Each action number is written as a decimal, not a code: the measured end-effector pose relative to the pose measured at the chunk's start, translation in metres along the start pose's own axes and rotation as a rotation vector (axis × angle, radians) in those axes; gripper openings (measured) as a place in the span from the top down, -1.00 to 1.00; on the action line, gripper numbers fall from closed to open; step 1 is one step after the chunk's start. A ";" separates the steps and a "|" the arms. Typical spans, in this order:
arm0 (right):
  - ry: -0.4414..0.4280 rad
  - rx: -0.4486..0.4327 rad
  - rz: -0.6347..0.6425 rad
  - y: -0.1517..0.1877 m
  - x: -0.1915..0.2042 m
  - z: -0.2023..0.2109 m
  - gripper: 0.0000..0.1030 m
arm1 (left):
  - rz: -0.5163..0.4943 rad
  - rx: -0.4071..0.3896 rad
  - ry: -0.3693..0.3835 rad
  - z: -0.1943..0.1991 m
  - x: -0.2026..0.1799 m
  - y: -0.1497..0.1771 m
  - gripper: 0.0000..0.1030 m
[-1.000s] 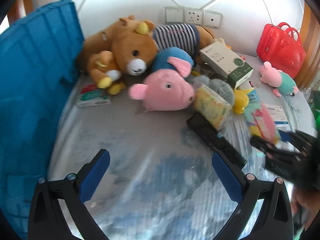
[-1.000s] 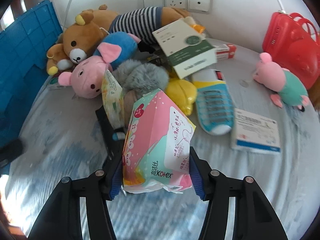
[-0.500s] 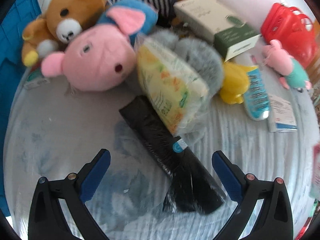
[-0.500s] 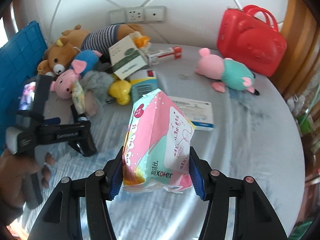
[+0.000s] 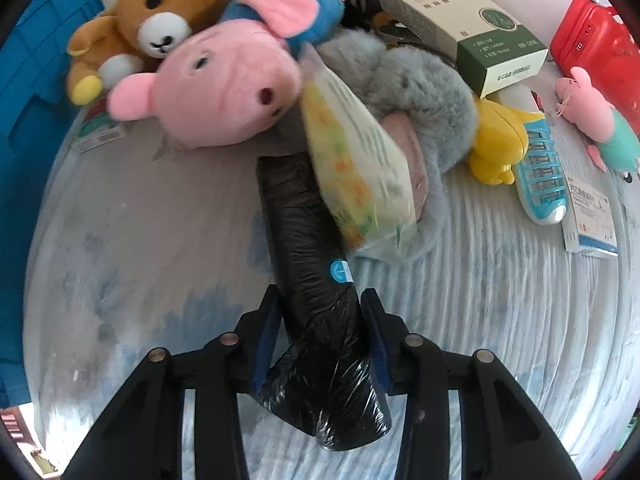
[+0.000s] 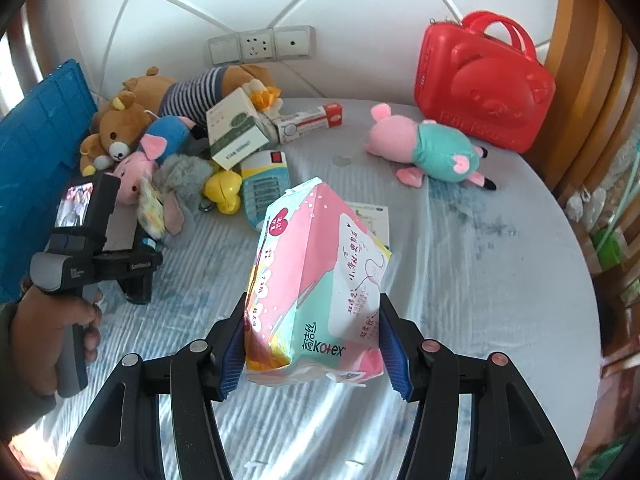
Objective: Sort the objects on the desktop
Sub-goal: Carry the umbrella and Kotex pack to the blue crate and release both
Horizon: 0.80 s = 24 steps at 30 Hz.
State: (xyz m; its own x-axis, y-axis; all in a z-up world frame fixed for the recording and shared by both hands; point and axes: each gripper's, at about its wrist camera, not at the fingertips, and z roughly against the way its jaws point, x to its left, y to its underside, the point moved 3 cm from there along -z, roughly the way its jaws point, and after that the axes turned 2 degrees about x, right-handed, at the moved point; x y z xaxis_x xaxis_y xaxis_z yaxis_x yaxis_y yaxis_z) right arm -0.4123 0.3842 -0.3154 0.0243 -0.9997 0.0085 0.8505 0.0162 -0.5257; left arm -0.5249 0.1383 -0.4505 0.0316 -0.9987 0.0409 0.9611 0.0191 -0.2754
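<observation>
We judge the step in hand to be a double pick from the cluttered grey tablecloth [image 5: 500, 320], with each tool gripping one item.

Nearest, the left gripper [image 5: 320, 328] has its blue pads closed in against the sides of the long black plastic-wrapped roll [image 5: 308, 264]. The roll's near end sits between the fingers and its far end runs ahead under the yellow-green printed soft pack [image 5: 352, 168]. Whether the roll is lifted or lying on the cloth we cannot tell from this view. Pulling it out calls for a straight draw back towards us, since the pack and the grey furry plush [image 5: 420, 80] beyond lean on it and may tumble.

The right gripper [image 6: 312, 352] is clamped on the pink and mint Kotex soft pack [image 6: 320, 280], held upright above the cloth. Ahead and to its left lies the toy pile, and further ahead to the right the red bear-embossed plastic case [image 6: 484, 84]. To the far left stands the blue plastic crate [image 6: 40, 128], a likely sorting place, though nothing settles that.
</observation>
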 end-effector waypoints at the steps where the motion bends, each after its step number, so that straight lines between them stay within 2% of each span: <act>1: -0.006 -0.005 0.007 -0.001 0.001 0.004 -0.11 | 0.002 -0.003 -0.004 0.004 0.002 0.003 0.27; 8: -0.052 -0.041 0.059 -0.013 0.015 0.032 -0.11 | 0.009 -0.061 -0.004 0.071 0.020 0.028 0.30; 13: -0.100 -0.078 0.122 -0.029 0.045 0.061 -0.11 | 0.018 -0.133 0.015 0.140 0.048 0.038 0.31; 18: -0.157 -0.140 0.204 -0.051 0.097 0.092 -0.11 | 0.057 -0.245 0.038 0.210 0.094 0.041 0.30; 24: -0.215 -0.226 0.270 -0.090 0.183 0.136 -0.11 | 0.091 -0.400 0.051 0.298 0.191 0.038 0.31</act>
State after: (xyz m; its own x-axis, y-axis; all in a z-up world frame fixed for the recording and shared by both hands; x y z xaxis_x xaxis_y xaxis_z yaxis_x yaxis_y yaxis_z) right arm -0.4134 0.2020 -0.1508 0.3601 -0.9329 0.0096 0.6625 0.2485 -0.7066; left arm -0.4007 -0.0379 -0.1673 0.0878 -0.9951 -0.0456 0.7724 0.0969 -0.6277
